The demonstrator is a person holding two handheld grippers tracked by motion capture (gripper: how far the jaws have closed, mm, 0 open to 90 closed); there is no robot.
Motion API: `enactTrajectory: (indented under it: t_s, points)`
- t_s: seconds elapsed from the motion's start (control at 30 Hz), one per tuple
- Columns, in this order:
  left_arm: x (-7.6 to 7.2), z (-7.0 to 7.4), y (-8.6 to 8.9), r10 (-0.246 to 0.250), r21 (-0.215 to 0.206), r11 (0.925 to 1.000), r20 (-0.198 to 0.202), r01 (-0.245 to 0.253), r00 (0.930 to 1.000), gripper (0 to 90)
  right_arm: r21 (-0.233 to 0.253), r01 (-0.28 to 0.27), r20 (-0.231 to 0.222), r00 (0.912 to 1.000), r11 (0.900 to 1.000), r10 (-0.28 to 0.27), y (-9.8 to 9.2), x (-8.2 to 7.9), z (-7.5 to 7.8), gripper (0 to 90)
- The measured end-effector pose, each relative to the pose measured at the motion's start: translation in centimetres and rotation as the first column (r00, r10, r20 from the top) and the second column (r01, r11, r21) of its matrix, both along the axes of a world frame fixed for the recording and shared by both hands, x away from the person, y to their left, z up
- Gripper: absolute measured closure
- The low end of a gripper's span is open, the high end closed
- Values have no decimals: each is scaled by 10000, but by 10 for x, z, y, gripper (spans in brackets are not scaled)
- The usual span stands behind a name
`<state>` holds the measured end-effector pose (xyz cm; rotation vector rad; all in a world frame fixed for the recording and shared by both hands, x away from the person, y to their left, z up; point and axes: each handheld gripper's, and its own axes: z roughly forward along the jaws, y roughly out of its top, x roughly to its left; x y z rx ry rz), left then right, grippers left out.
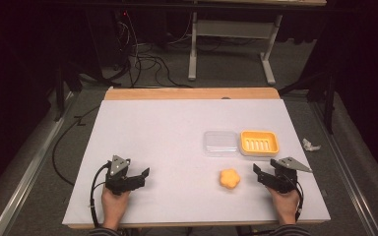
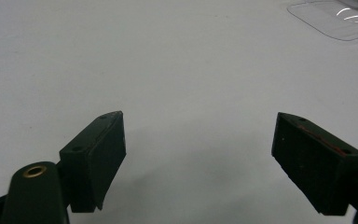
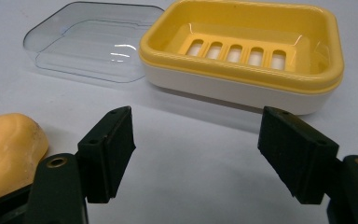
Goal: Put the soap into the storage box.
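Both hands rest low at the desk's (image 1: pixel 177 128) near edge. The left hand-held gripper (image 1: pixel 145 174) and right hand-held gripper (image 1: pixel 257 172) gape wide, empty. The orange soap (image 1: pixel 229 178) lies at nine o'clock of the right one, bare surface between; the yellow soap dish (image 1: pixel 259 142) sits at twelve.

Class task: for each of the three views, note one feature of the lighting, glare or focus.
High view: bright table, dark surroundings. Left gripper view: white glare streaks on the clear lid. Right gripper view: glare on the lid; the orange soap at the edge looks soft.
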<state>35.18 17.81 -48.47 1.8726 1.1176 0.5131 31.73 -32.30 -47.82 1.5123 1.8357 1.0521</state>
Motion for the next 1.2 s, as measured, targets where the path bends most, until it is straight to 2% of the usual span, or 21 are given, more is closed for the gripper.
enactTrajectory:
  t_s: [0.53,0.77,0.87,1.03,1.1,1.13,1.2]
  points:
    - [0,0,0,36,-46,10000,-44,-36,10000,178,-253,-18,4,10000,9997,18,2,0,0,277]
    - [2,0,2,135,-167,9998,-220,-139,9997,163,31,183,13,9998,9998,-183,-1,0,0,265]
    - [2,0,1,161,-65,9998,-178,-162,9997,162,-58,0,249,9997,10000,1,1,-3,0,268]
    - [0,0,0,124,19,9999,-35,-124,9999,166,-258,-203,213,9996,9995,209,3,-2,1,273]
    - [3,-1,0,129,-3,9999,-319,-130,9994,168,-274,-153,202,9997,9995,159,3,-2,1,280]
    - [3,-1,1,113,-122,9999,-316,-117,9994,167,-126,-184,138,9997,9998,185,2,-2,1,283]
    - [1,0,2,62,-163,9998,-66,-63,10000,168,-187,-202,404,9990,9996,210,3,-5,1,293]
